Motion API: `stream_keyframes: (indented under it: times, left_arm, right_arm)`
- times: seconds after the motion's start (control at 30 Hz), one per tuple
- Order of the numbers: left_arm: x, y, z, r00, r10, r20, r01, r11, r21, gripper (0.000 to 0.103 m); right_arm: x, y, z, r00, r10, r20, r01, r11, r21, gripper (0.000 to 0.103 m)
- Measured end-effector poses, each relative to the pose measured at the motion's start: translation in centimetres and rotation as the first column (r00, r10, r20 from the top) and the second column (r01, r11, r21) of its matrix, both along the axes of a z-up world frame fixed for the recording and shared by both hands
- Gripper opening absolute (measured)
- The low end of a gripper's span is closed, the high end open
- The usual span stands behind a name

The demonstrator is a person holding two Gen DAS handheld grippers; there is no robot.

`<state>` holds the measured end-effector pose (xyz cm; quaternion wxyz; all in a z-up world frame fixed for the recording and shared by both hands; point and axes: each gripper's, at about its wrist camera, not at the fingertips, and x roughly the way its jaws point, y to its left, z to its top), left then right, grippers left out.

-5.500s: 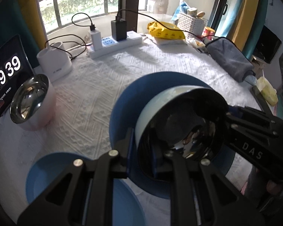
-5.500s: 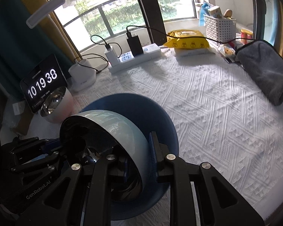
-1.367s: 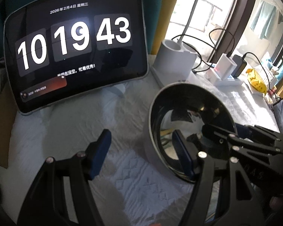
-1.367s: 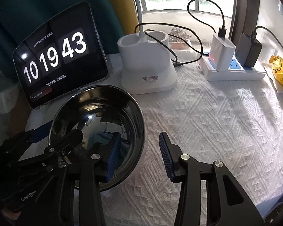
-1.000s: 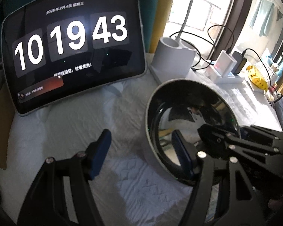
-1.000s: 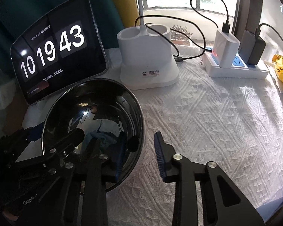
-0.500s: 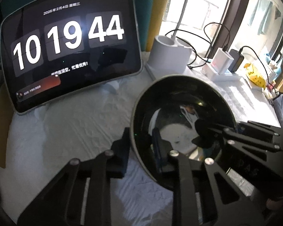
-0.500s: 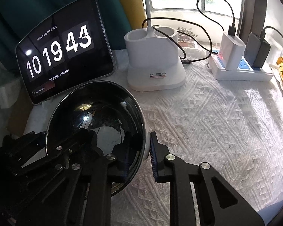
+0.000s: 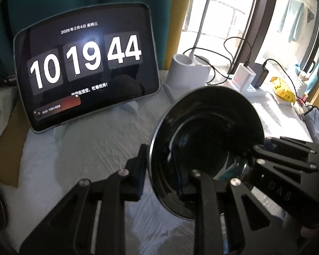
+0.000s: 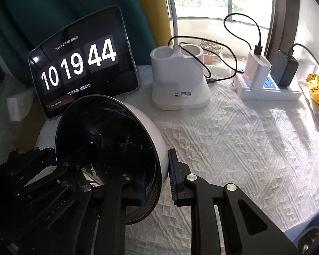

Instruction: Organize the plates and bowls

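Spanning the gap between my claws, the white bowl (image 10: 153, 136) tilts, its dark mirrored mouth facing the left gripper (image 9: 161, 170), which has just pinched shut across the near rim. Opposite, my right gripper (image 10: 157, 180) clamps the other rim. Reflections hide the inner fingers (image 10: 141, 189).

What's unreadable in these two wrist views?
- Left view: bowl bottom, hidden by its own tilted body.
- Right view: small print on the white holder, too small.
- Both views: the tablet caption lines, too small.
- Right view: blue thing at bottom right, cut off by the edge.
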<state>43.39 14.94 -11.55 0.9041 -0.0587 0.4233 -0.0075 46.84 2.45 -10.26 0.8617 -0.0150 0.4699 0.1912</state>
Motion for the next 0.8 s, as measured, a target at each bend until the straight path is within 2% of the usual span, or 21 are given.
stream_keyframes:
  times: [0.8]
  left_arm:
    - [-5.3,-2.1,3.7,0.996,-0.022,0.081,0.021,1.0,0.014,0.023]
  right_arm:
    - [-4.2,-1.7,4.6,0.996,-0.01,0.084,0.01,1.0,0.01,0.019]
